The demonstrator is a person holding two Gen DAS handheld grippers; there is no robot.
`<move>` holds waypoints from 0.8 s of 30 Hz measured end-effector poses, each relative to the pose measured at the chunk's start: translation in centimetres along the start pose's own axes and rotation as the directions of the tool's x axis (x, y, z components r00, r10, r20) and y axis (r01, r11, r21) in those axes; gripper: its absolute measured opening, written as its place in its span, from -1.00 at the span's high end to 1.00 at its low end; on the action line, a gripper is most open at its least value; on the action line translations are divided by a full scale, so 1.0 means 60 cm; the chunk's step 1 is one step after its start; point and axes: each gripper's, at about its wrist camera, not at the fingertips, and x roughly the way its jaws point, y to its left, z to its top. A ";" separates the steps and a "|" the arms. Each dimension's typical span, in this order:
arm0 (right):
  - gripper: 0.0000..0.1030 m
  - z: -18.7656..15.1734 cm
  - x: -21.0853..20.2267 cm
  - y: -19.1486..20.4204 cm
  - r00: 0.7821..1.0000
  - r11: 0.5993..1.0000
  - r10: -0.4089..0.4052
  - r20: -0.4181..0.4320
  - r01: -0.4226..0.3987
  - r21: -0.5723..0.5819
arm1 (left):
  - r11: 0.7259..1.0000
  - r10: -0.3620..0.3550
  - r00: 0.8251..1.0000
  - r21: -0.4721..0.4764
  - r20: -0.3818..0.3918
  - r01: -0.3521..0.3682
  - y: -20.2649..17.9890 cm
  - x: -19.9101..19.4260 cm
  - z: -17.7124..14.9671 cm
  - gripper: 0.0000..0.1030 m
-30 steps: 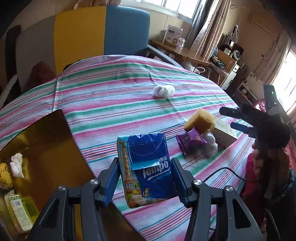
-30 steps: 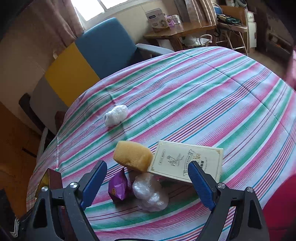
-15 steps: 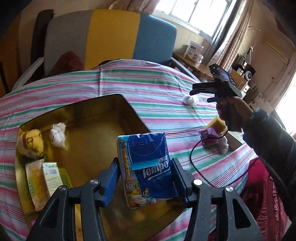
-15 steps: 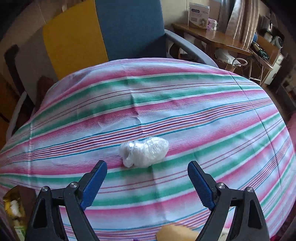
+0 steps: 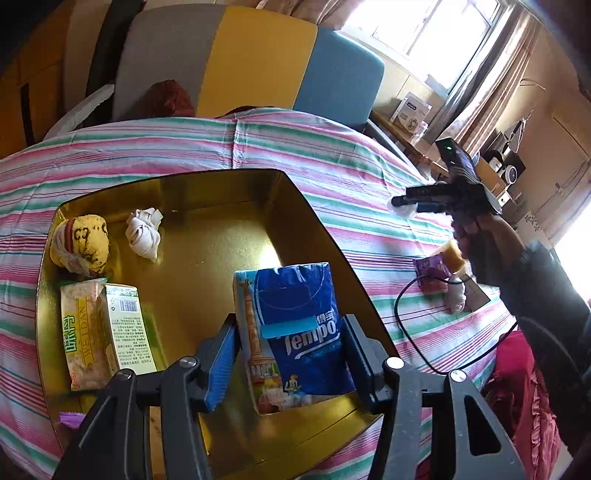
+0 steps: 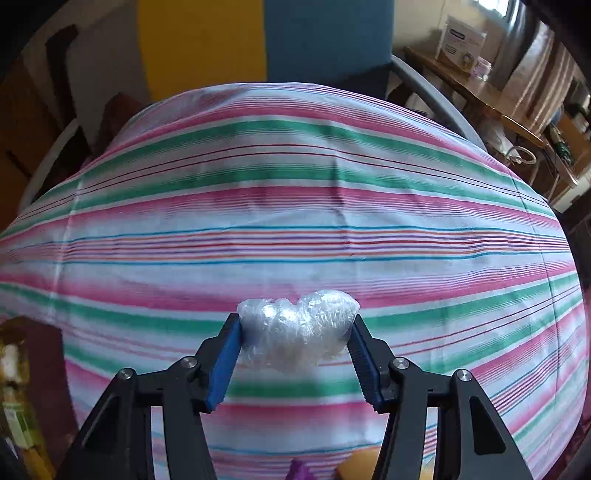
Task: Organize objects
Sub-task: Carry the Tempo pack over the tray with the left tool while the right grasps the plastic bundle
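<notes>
The left gripper pinches one blue tissue pack above the gold tray, which holds four things (two sock balls, two packets). The right gripper, its jaws having just been closing, squeezes one clear plastic wad on the striped tablecloth, far right.

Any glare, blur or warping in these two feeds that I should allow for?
Left wrist: window blown out, gold tray shows a bright glare patch, edges bend. Right wrist: striped cloth bulges from fisheye; plastic wad glints, slightly soft; corners dark.
</notes>
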 end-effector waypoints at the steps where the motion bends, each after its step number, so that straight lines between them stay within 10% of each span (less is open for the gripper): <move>1: -0.13 -0.017 -0.014 0.018 1.000 0.999 0.031 -0.001 -0.031 -0.030 | 1.000 0.001 1.000 -0.001 0.007 -0.001 -0.001 -0.004 -0.002 -0.07; 13: -0.11 -0.241 -0.052 0.119 0.999 0.966 0.038 0.028 -0.029 -0.256 | 0.991 0.096 0.993 -0.100 0.071 -0.089 0.066 -0.087 -0.046 -0.07; 24: -0.10 -0.245 -0.048 0.130 0.996 0.956 -0.012 0.087 0.037 -0.291 | 0.941 0.338 0.929 -0.083 0.154 -0.329 0.067 -0.133 -0.091 -0.07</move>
